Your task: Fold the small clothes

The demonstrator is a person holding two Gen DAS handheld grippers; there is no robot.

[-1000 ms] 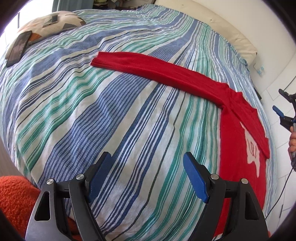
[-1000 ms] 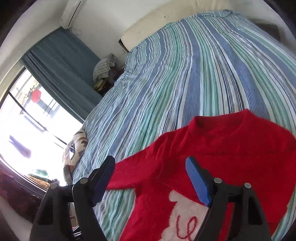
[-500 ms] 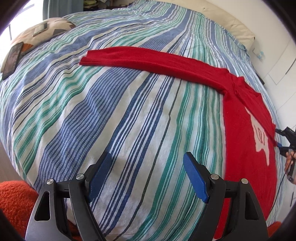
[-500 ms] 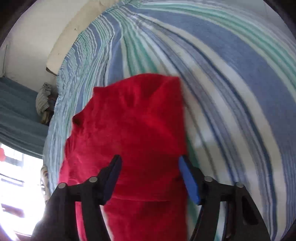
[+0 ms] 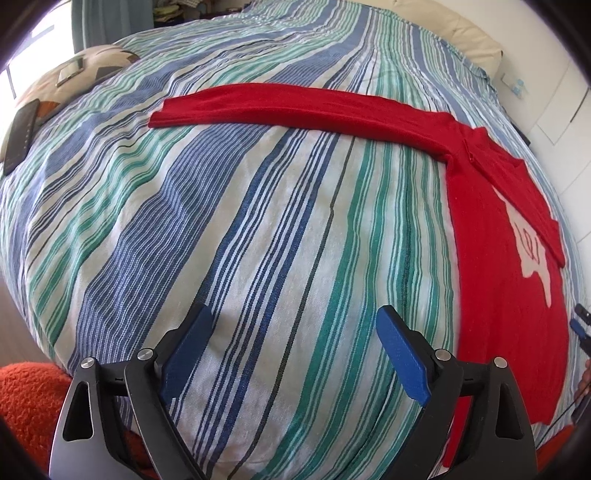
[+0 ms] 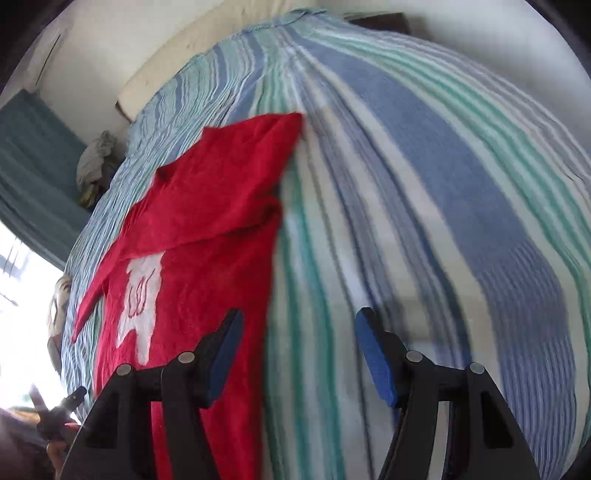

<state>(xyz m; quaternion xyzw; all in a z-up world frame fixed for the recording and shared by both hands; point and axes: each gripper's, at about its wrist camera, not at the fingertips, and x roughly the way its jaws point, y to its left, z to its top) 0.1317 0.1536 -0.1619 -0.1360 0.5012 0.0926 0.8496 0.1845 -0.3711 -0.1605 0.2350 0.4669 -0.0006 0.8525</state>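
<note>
A small red sweater (image 5: 495,266) with a white motif lies flat on the striped bedspread (image 5: 258,221). One sleeve (image 5: 295,107) stretches out to the left; the other is folded across the chest. My left gripper (image 5: 295,350) is open and empty over bare bedspread, left of the sweater's body. In the right wrist view the sweater (image 6: 207,251) lies at the left. My right gripper (image 6: 297,350) is open and empty, over the sweater's right edge near the hem.
A patterned cushion (image 5: 85,74) with a phone (image 5: 20,136) lies at the bed's far left. A pillow (image 5: 454,33) sits at the head. An orange fuzzy rug (image 5: 29,406) is below the bed edge. Curtain (image 6: 26,170) and window are at left.
The right gripper has swung from over the sweater's chest to its right edge, and the sleeve now lies folded across the body. The left gripper has stayed open, its view shifting slightly.
</note>
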